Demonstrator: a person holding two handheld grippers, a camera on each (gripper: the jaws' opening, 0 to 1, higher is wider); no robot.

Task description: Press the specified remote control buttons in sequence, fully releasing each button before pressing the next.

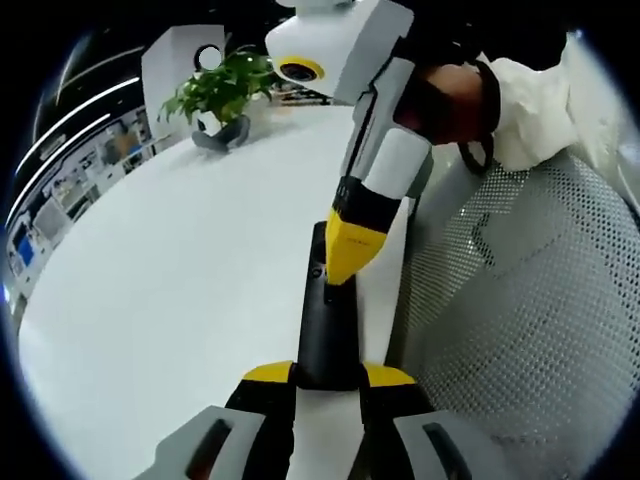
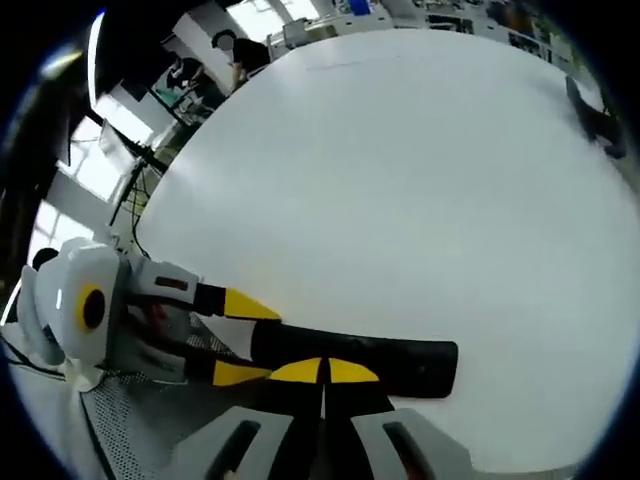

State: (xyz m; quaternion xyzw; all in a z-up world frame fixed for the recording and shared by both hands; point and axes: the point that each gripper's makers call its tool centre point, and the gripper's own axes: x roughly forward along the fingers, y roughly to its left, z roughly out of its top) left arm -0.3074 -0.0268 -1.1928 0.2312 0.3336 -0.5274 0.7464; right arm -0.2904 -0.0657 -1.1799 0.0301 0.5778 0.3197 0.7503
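Note:
A long black remote control (image 1: 325,335) lies lengthwise along the white table's edge. My left gripper (image 1: 328,374) is shut on its near end, one yellow tip on each side. My right gripper (image 1: 345,255) comes down from above with its jaws shut, and its yellow tips rest on the remote's upper face. In the right gripper view, the shut right gripper (image 2: 323,371) touches the middle of the remote (image 2: 410,365). There the left gripper (image 2: 243,340) clamps the remote's left end. The buttons are hidden under the tips.
The round white table (image 1: 180,260) spreads to the left. A potted green plant (image 1: 220,90) stands at its far side. A white mesh chair (image 1: 520,320) sits close on the right. A person's hand and white sleeve (image 1: 530,100) hold the right gripper. People stand far behind (image 2: 235,50).

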